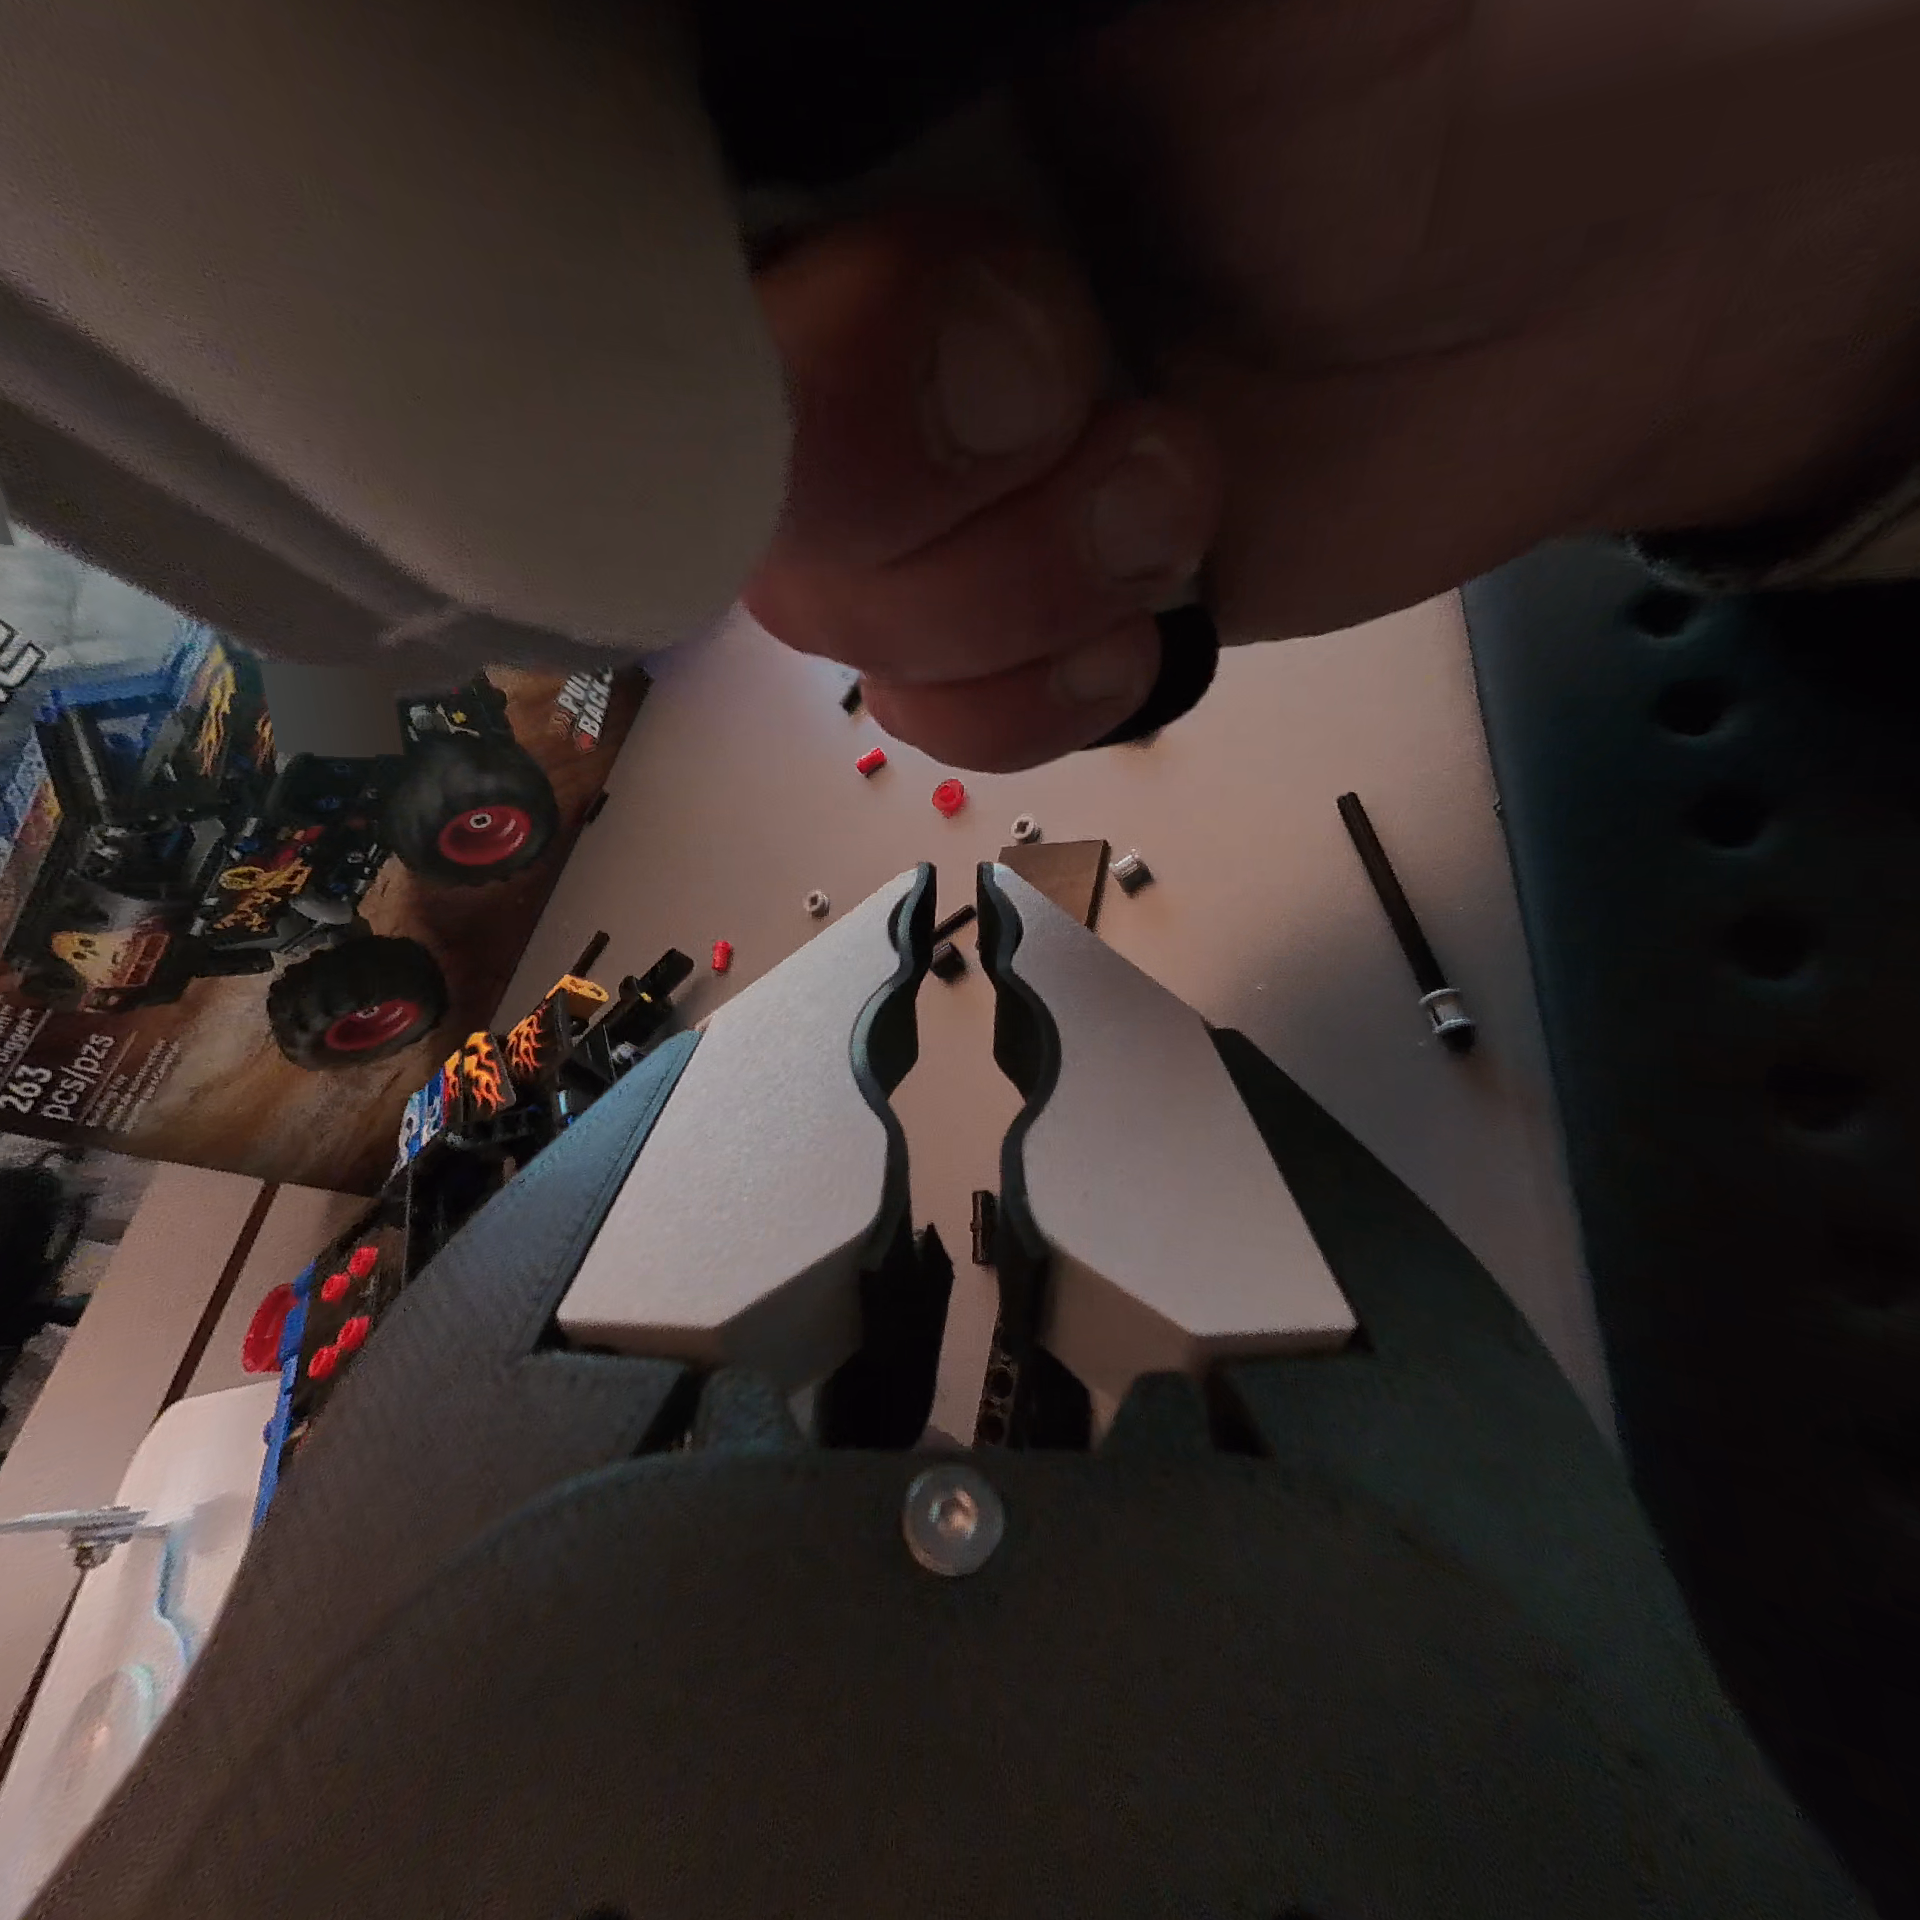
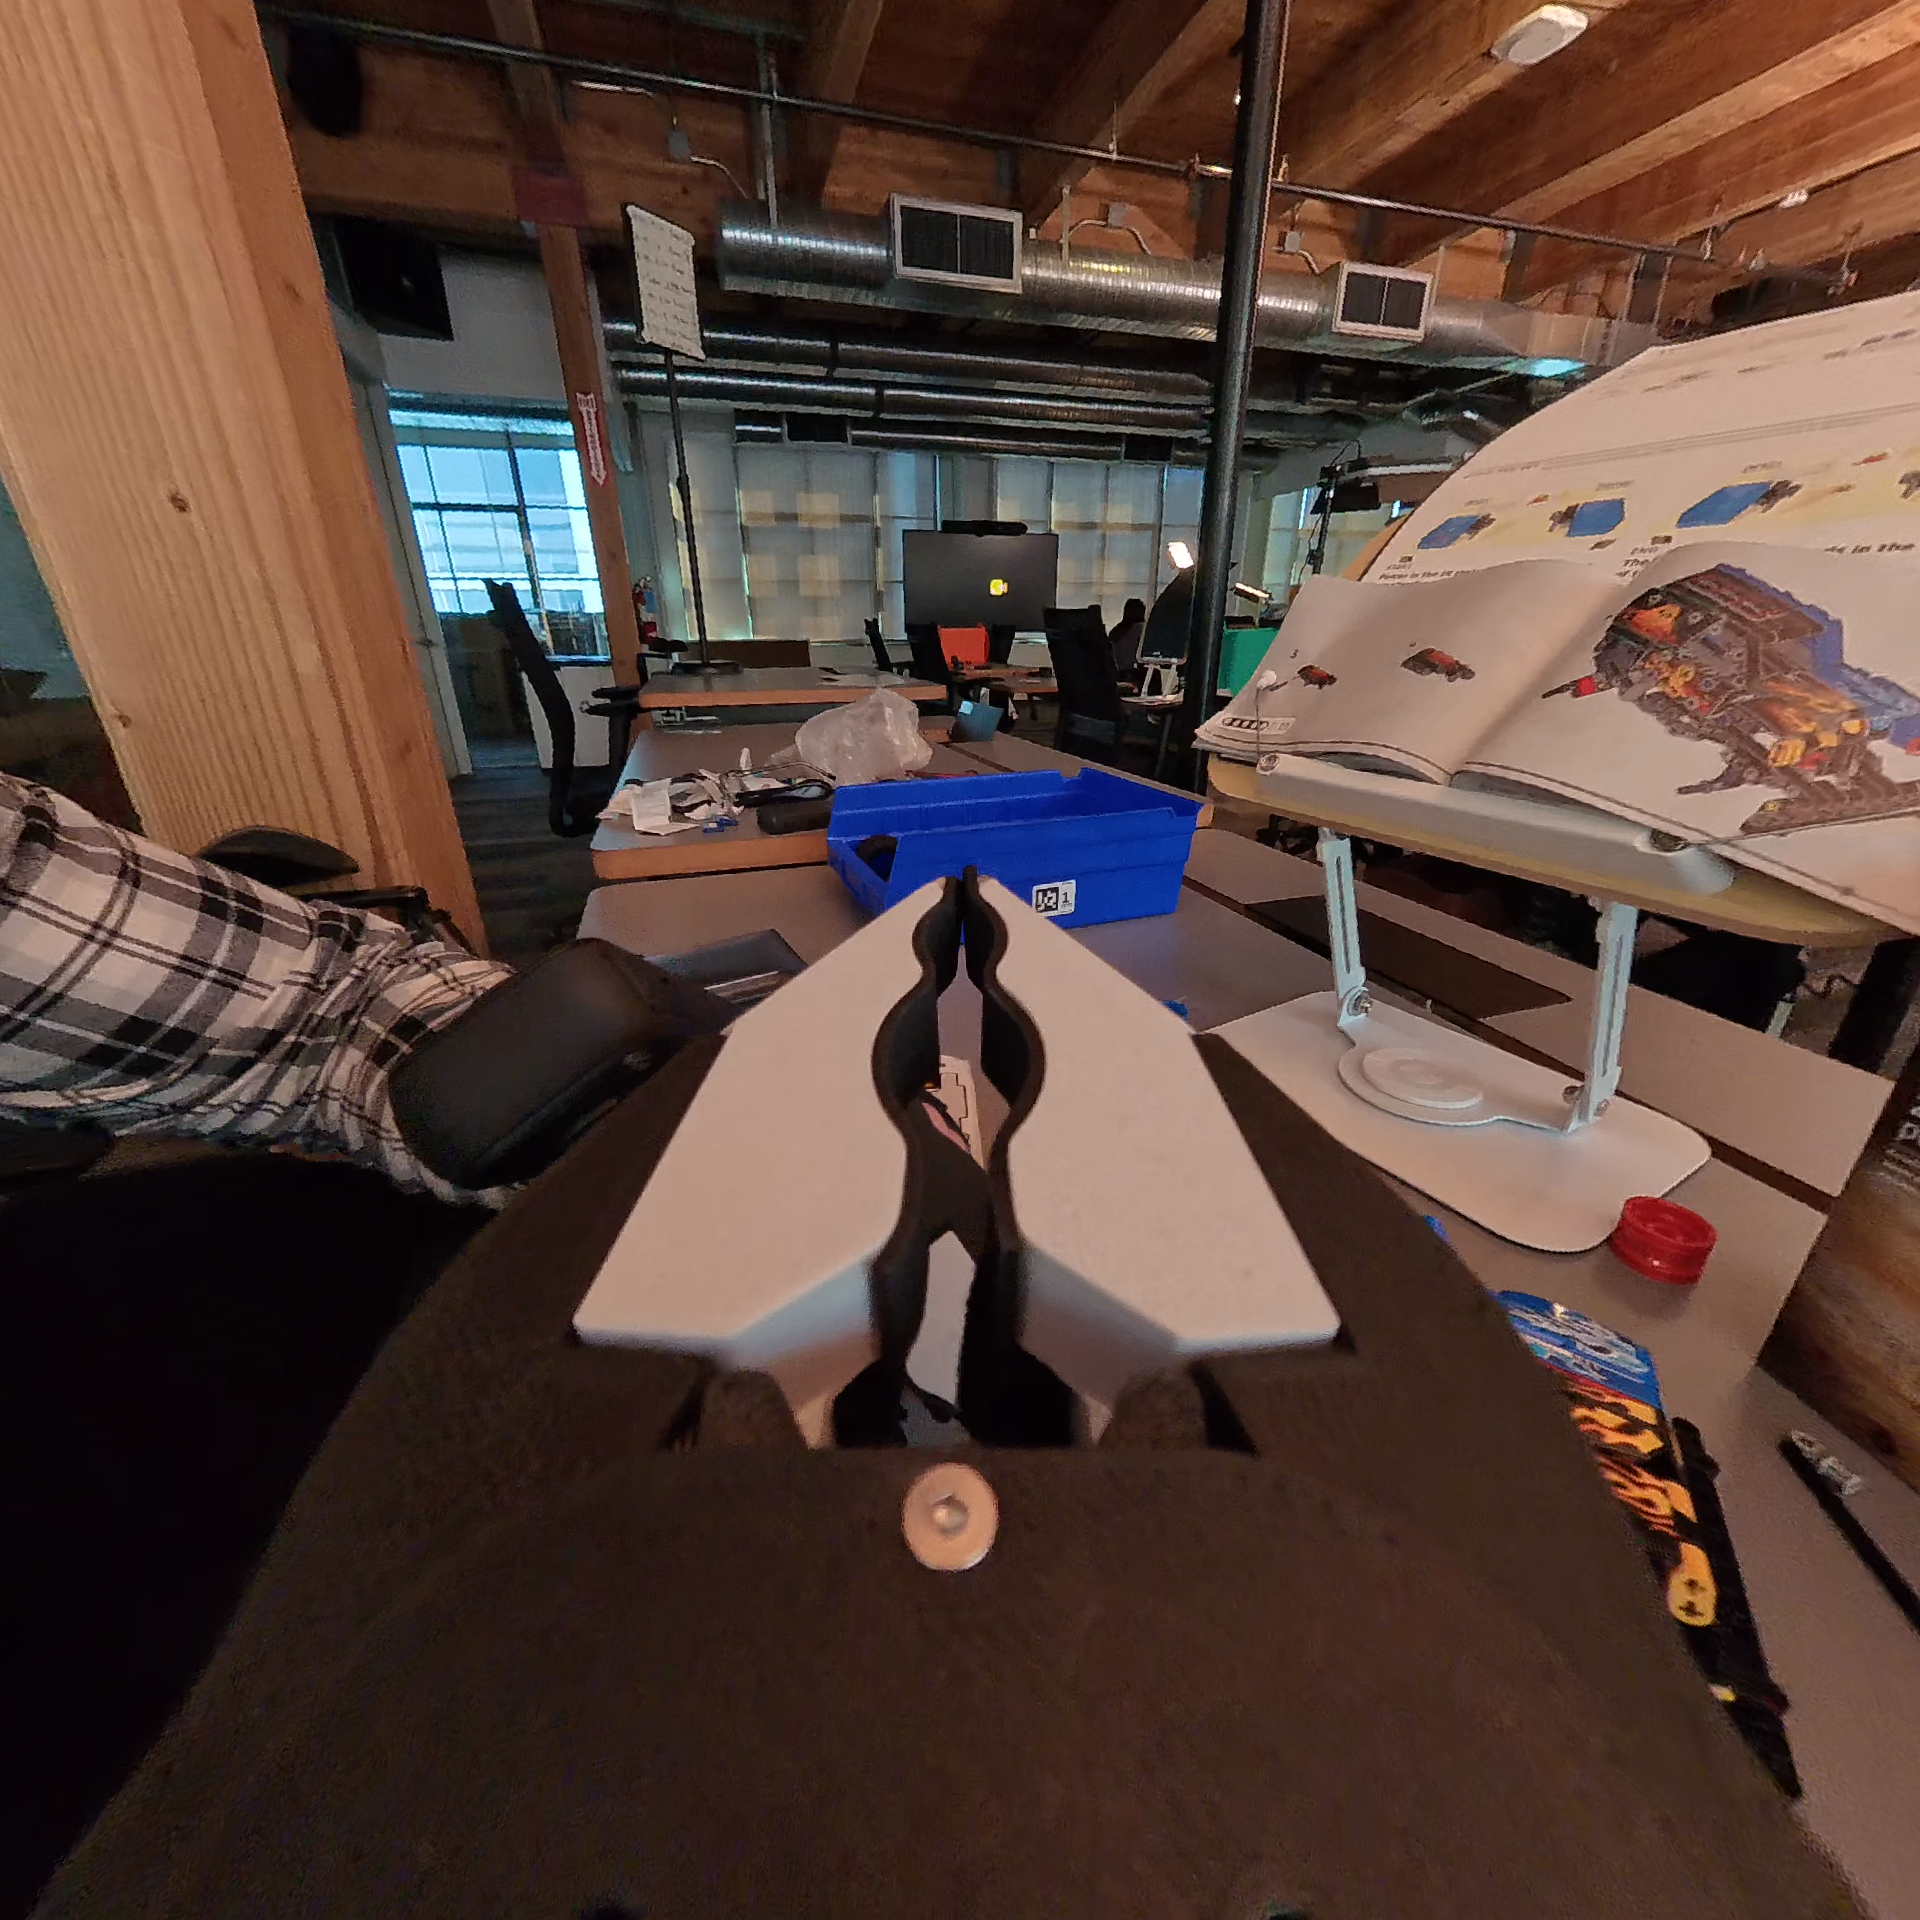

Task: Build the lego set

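In the left wrist view my left gripper (image 1: 953,894) points down at the table with its jaws a little apart and nothing between them. A small black pin (image 1: 951,935) lies on the table just under the tips. Red pins (image 1: 871,762) (image 1: 948,797), grey bushes (image 1: 1025,828) and a long black axle (image 1: 1397,914) lie beyond. The partly built truck with flame stickers (image 1: 499,1081) sits to the left. A bare hand (image 1: 987,520) hovers above the parts. My right gripper (image 2: 958,883) is shut and empty, held above the table; the truck (image 2: 1642,1475) is at its lower right.
The set's box (image 1: 260,914) lies at the left. A blue bin (image 2: 1018,831) stands ahead of the right gripper. An open instruction booklet (image 2: 1558,675) rests on a white stand (image 2: 1455,1143), with a red wheel hub (image 2: 1662,1236) beside it. A plaid sleeve (image 2: 208,987) reaches in from the left.
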Available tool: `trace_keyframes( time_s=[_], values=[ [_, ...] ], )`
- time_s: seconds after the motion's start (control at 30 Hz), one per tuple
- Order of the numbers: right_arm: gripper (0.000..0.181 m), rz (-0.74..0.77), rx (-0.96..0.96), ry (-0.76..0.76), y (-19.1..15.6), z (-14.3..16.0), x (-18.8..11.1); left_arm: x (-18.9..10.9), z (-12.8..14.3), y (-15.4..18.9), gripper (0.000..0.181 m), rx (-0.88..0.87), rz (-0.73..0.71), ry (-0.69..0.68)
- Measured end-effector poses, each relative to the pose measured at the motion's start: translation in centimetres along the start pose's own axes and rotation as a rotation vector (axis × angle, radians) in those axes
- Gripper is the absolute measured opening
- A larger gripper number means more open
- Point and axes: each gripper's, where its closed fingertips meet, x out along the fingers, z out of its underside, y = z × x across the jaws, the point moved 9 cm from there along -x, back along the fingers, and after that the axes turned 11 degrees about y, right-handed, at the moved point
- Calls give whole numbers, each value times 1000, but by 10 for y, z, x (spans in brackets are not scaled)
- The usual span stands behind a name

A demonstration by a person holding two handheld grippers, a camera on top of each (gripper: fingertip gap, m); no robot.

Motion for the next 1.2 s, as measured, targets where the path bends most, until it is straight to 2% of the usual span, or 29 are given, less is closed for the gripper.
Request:
trace_keyframes(
  time_s=[0.2,0.27,0.33,0.4,0.5,0.57,0.63,0.67,0.73,0.83,0.9,0.97,1.07,1.2],
  values=[
    [0,6,-83,11,-7,-7,-5,-8,-1,-2,7,114,-83,-80],
    [0,-20,-106,2,-14,-7,-4,-23,-3,-2,8,144,-128,-166],
    [1,-61,-54,-4,-26,-10,-12,-51,1,7,9,102,-156,-246],
    [0,-69,21,-2,-45,-13,-35,-84,13,22,9,130,-196,-323],
    [0,-46,105,12,-89,-10,-92,-113,37,37,5,143,-333,-365],
    [0,-67,161,32,-125,1,-136,-115,42,32,5,147,-394,-428],
    [0,-185,201,12,-175,26,-172,-109,36,32,4,58,-353,-349],
    [0,-226,222,-66,-199,52,-185,-107,38,33,5,72,-344,-371],
    [0,-213,323,-244,-228,132,-206,-104,43,37,3,151,-333,-416],
    [3,-40,502,-499,-255,302,-232,-102,44,37,2,138,-311,-413],
    [7,40,463,-741,-284,418,-251,-101,46,37,2,124,-304,-411],
    [10,71,412,-903,-316,515,-268,-101,46,38,1,132,-297,-408],
    [11,87,381,-998,-356,615,-284,-101,46,37,1,123,-292,-404],
    [21,60,383,-1090,-387,696,-296,-99,48,37,1,101,-276,-405]
  ],
)
